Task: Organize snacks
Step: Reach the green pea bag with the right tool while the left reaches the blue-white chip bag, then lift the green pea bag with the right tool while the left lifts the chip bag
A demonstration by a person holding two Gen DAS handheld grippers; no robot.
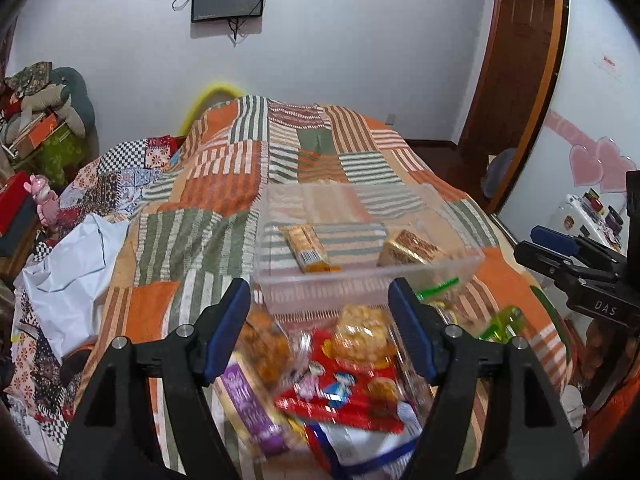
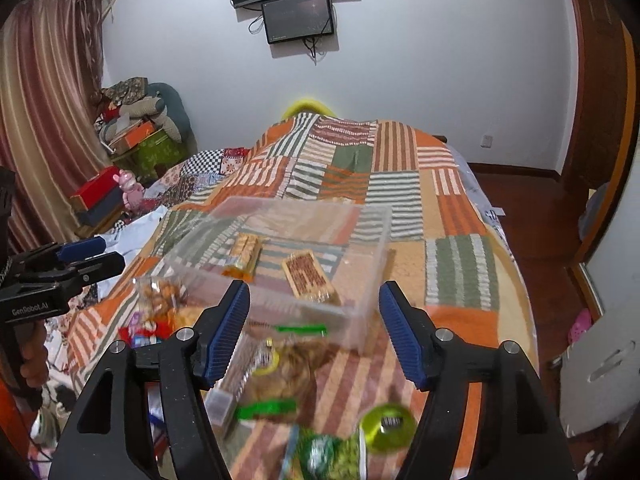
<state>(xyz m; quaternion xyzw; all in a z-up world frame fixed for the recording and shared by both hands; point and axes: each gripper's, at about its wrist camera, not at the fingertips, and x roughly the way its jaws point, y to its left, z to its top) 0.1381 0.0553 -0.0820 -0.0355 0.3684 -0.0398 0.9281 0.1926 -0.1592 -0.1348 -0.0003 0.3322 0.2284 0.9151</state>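
The left gripper (image 1: 320, 332) hangs spread and empty over a red snack packet (image 1: 344, 396), just in front of the clear plastic bin (image 1: 404, 272). The right gripper (image 2: 314, 330), likewise spread and empty, hovers above a bag with green clips (image 2: 288, 364), near that bin's front wall. Inside the bin lie an orange wafer pack (image 1: 308, 248) and a gold biscuit pack (image 1: 408, 250). The bin sits on the patchwork quilt (image 1: 224, 184).

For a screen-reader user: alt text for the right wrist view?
An open right gripper hovers over loose snack packets on a striped patchwork bedspread. Beyond, a clear plastic bin holds two wrapped biscuit packs.
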